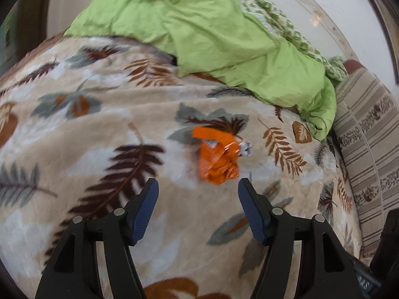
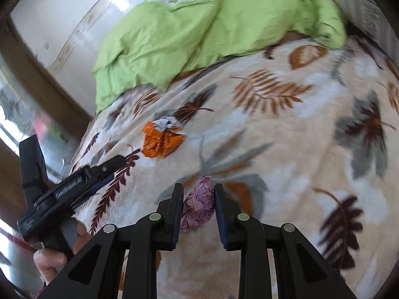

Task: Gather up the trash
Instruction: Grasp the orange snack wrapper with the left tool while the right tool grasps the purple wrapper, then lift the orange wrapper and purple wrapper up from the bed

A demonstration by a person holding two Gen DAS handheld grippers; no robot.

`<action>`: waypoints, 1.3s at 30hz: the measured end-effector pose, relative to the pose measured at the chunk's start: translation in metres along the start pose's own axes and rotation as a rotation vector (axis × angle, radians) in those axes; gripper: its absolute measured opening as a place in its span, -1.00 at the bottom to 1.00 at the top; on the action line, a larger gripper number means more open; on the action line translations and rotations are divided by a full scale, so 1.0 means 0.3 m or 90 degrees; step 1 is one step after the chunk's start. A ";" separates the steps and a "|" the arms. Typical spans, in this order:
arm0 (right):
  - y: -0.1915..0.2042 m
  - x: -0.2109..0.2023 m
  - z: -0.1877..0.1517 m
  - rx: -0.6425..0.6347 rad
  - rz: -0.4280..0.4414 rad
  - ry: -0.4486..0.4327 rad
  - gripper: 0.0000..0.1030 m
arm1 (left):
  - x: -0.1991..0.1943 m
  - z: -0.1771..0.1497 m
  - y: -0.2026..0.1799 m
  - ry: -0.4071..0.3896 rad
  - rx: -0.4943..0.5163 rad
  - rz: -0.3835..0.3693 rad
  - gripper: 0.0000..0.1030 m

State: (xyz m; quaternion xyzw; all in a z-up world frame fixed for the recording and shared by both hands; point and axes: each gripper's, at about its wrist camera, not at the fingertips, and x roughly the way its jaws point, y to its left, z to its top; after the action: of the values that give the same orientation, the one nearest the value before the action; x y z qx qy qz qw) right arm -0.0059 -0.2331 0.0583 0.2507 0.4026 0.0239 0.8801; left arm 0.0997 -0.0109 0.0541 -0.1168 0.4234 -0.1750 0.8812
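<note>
A crumpled orange wrapper (image 1: 218, 155) with a small silver-white scrap at its edge lies on the leaf-patterned blanket (image 1: 99, 129). My left gripper (image 1: 198, 186) is open, its blue-padded fingers just short of the wrapper and apart from it. In the right wrist view the same orange wrapper (image 2: 160, 142) lies further up the blanket (image 2: 286, 129), and the left gripper (image 2: 109, 168) reaches toward it from the left. My right gripper (image 2: 198, 189) is shut on a crumpled purple wrapper (image 2: 199, 206), held between its fingers above the blanket.
A bunched green sheet (image 1: 199, 27) lies at the far end of the bed, also in the right wrist view (image 2: 199, 32). A striped cushion (image 1: 369, 134) borders the bed on the right. A white wall (image 2: 62, 12) stands behind.
</note>
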 end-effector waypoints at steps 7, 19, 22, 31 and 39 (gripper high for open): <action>-0.027 0.030 0.014 0.007 -0.035 -0.012 -0.49 | 0.185 0.040 -0.091 0.043 0.057 0.053 0.44; -0.008 0.042 0.040 -0.031 -0.069 -0.035 -0.49 | 0.245 0.026 -0.091 0.036 0.086 0.094 -0.25; 0.017 0.022 0.037 -0.060 -0.089 -0.058 -0.49 | 0.173 -0.001 -0.098 0.020 0.090 0.088 -0.25; 0.072 -0.132 -0.051 -0.113 -0.122 -0.111 -0.49 | -0.169 -0.150 -0.170 -0.042 0.129 0.082 -0.25; 0.083 -0.287 -0.218 -0.143 -0.112 -0.124 -0.49 | -0.435 -0.412 -0.161 -0.055 0.188 0.099 -0.25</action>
State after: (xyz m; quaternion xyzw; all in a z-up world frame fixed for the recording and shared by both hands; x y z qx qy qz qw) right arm -0.1071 -0.2048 0.0939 0.1155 0.3306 -0.0329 0.9361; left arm -0.0833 -0.0089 0.0873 0.0394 0.3628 -0.1615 0.9169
